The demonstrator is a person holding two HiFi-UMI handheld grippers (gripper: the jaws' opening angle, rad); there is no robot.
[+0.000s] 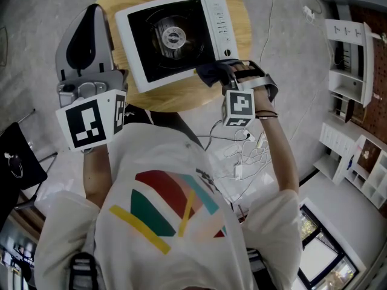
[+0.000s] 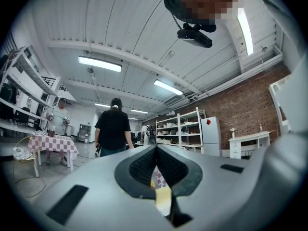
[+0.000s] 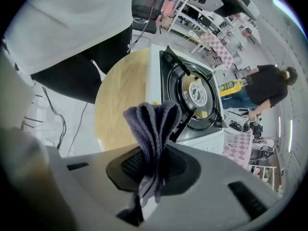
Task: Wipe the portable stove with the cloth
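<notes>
Portable stove (image 1: 174, 38) sits on the round table (image 1: 239, 41) at my 12 o'clock, my right tongs (image 3: 154, 163) pinching the dark cloth (image 3: 155, 124) by its 5 o'clock corner, my left tongs (image 2: 156, 153) pressed together, empty, at its 9 o'clock.

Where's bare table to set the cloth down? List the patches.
Freest: the wood crescent between the stove and the near rim of the table. A thin strip runs right of the control panel. Crowded: the stove's near-right corner, where the right gripper clamps the cloth.
</notes>
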